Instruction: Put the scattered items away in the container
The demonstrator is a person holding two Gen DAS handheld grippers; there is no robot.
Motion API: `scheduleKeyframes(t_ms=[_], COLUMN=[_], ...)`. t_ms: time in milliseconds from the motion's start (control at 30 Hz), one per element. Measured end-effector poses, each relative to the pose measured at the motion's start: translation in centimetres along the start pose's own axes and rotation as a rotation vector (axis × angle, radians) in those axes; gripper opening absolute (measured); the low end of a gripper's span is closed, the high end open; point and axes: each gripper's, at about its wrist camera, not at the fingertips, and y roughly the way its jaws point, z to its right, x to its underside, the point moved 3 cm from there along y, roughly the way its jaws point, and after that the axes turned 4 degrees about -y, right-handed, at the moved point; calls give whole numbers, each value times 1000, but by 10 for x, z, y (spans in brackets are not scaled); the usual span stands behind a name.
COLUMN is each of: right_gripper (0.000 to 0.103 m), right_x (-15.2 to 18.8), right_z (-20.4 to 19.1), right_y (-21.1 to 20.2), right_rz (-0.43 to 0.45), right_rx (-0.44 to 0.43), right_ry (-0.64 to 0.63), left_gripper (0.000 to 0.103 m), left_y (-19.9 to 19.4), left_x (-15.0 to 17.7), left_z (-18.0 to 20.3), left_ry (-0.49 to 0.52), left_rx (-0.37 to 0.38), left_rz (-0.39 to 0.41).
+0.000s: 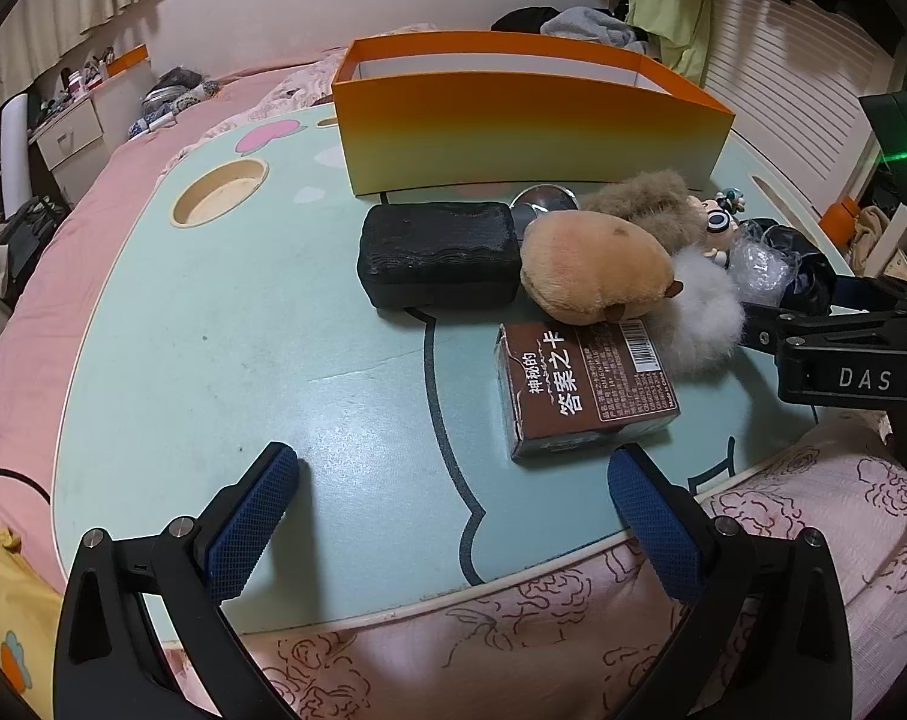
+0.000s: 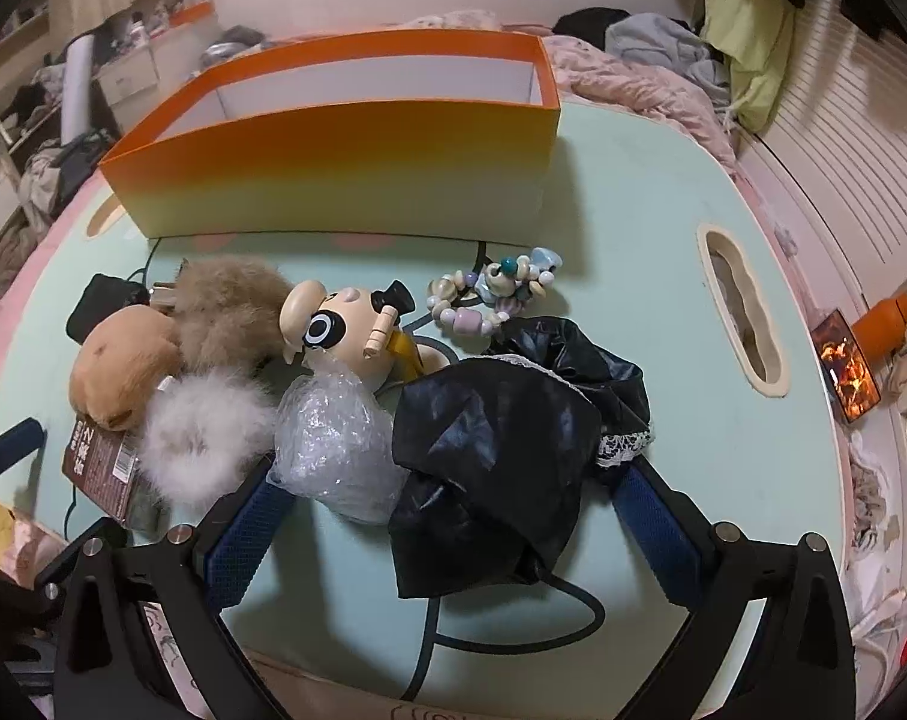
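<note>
An orange box [image 1: 531, 120] [image 2: 345, 162] stands open at the far side of the pale green table [image 1: 213, 330]. In front of it lie a black case [image 1: 438, 252], a tan plush [image 1: 594, 267] [image 2: 123, 360], a brown fluffy ball [image 2: 228, 309], a white fluffy ball [image 2: 204, 432], a brown card box [image 1: 585, 390], a cartoon figurine [image 2: 339, 324], a bubble-wrap bag [image 2: 333, 432], a beaded bracelet [image 2: 489, 294] and a black satin pouch [image 2: 501, 456]. My left gripper [image 1: 453, 480] is open, just short of the card box. My right gripper [image 2: 453, 492] is open around the black pouch and the bubble-wrap.
A pink bedspread [image 1: 63, 276] surrounds the table. The table has a round cup hole [image 1: 219, 192] and a slot handle [image 2: 741, 318]. A lit phone [image 2: 846, 372] and an orange bottle [image 2: 891, 324] lie at the right. Clothes are piled behind the box.
</note>
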Motion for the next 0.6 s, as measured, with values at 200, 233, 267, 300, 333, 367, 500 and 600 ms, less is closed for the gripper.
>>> scheduleKeyframes(t_ms=[200,233,267,300,333,367,500,600], right_gripper=[103,103,103,103,103,103,103,103], right_x=[2,5,6,6,6,6,9,8], right_z=[-1,-1,-1,-1,0,1,0,-1], right_y=[2,1,1,1,1,1,0,1], right_rz=[45,60,76,90,91,90,113,119], right_rx=[-33,-39,-43,-45,-45,-45,-58,-60], right_ry=[-60,-72,-79,-82,-83,-84,-104,-108], left_gripper=[103,103,103,103,103,103,103,103], left_y=[0,0,0,0,0,0,0,0], left_x=[0,0,0,0,0,0,0,0], left_z=[0,0,0,0,0,0,0,0], left_ry=[0,0,0,0,0,0,0,0], left_rx=[0,0,0,0,0,0,0,0], left_rz=[0,1,0,0,0,1,1,0])
